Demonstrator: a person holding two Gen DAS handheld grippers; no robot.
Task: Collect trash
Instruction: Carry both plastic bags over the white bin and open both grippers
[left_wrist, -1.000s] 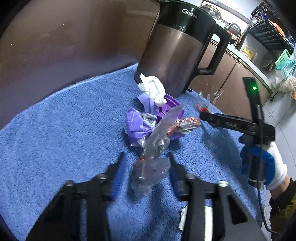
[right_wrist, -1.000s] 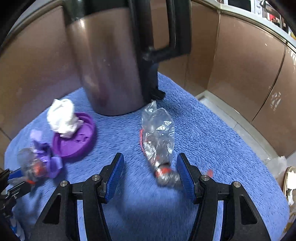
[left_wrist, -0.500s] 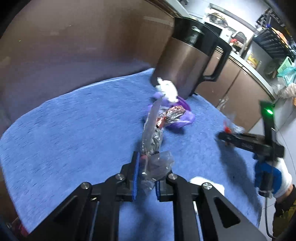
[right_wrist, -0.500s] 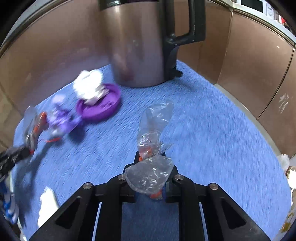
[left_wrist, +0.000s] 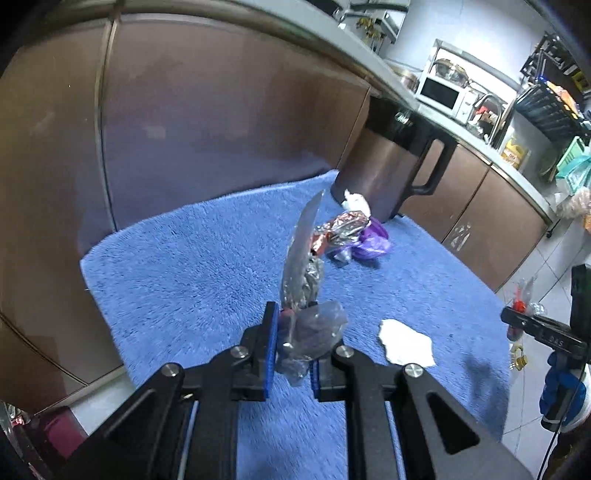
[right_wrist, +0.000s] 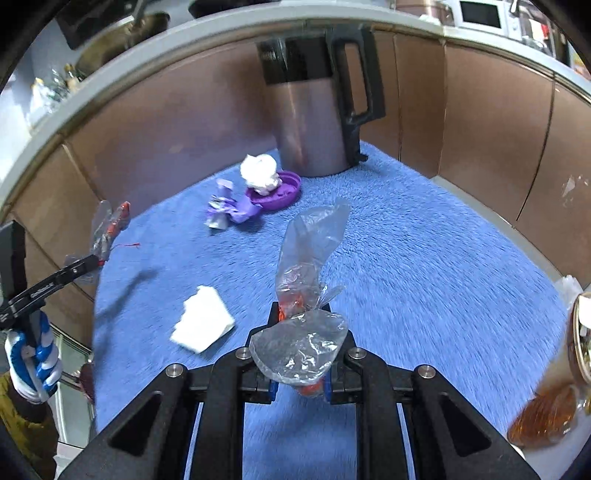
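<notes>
While both grippers, left gripper (left_wrist: 291, 350) and right gripper (right_wrist: 300, 356), pinch crinkly wrappers (right_wrist: 310, 258), hold them clamped and carry steadily to the bin

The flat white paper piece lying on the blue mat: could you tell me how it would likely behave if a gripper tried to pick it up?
The white paper piece looks thin and flat against the blue mat, so it is probably very light and floppy. Its folded corner sits slightly raised, which may give the fingers an edge. The shaggy pile could let it sink or slide rather than lift cleanly.
</notes>
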